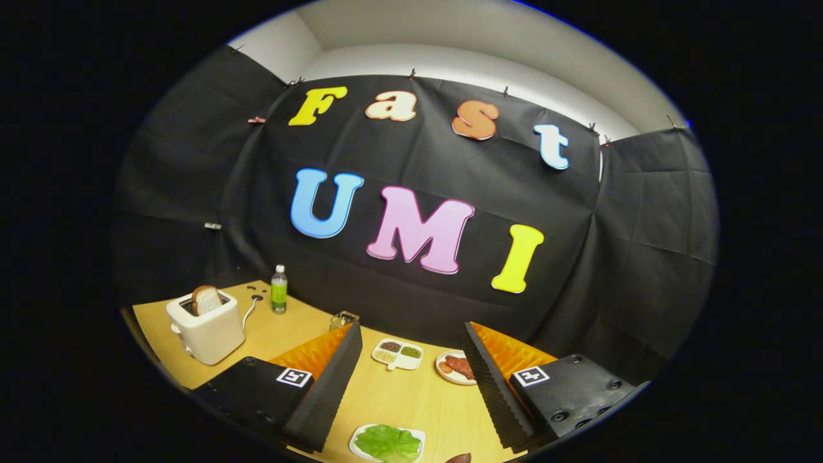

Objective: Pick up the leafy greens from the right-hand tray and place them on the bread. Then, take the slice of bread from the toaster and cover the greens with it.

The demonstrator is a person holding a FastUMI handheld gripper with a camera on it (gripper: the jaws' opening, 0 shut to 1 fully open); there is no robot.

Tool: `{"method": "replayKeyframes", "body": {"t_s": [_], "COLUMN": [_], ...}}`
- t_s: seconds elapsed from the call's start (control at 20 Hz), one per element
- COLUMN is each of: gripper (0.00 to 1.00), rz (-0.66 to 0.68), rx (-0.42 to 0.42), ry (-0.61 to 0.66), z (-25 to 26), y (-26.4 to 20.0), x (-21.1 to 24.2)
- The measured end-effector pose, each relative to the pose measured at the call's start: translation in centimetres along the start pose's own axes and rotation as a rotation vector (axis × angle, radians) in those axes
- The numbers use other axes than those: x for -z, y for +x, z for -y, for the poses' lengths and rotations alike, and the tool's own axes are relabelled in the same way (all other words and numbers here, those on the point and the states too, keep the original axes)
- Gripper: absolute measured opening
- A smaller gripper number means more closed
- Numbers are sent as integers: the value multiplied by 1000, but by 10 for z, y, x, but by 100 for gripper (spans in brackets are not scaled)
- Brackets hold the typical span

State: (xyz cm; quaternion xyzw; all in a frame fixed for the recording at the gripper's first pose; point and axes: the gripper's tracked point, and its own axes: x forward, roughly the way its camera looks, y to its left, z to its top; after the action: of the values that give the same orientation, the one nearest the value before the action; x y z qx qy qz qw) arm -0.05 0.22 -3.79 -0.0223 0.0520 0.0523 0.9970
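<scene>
**Gripper wide open above bench, nothing held**

Currently the gripper (411, 386) sits with its two fingers spread wide apart, nothing between them and nothing touching either one. Each finger carries a square black-and-white marker on its top; no readable writing.

Nearest, between the fingers, a white tray (358, 439) holds the leafy greens (388, 443), lying flat, long axis across the fingers. Just beside it, a dark brown object (460, 458) is cut off; cannot tell what it is.

Beyond, on the wooden bench (411, 402), a divided dish (397, 354) of small portions and a plate of sausages (457, 367), side by side.

Farther off past the left finger, a white toaster (206, 326) with a bread slice (206, 299) standing upright in its slot. Behind it, a green bottle (279, 289) upright, label too small to read, and a small glass (343, 319).
</scene>
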Motion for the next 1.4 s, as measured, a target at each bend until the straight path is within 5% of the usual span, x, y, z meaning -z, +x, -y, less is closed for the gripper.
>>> {"method": "replayKeyframes", "body": {"t_s": [0.75,1.15,1.4], "gripper": [97,95,82], "rz": [-550,-737,-833], "rx": [-280,-334,-351], "ry": [-45,39,86], "z": [-24,-34,-39], "y": [-4,5,7], "x": [272,348,379]}}
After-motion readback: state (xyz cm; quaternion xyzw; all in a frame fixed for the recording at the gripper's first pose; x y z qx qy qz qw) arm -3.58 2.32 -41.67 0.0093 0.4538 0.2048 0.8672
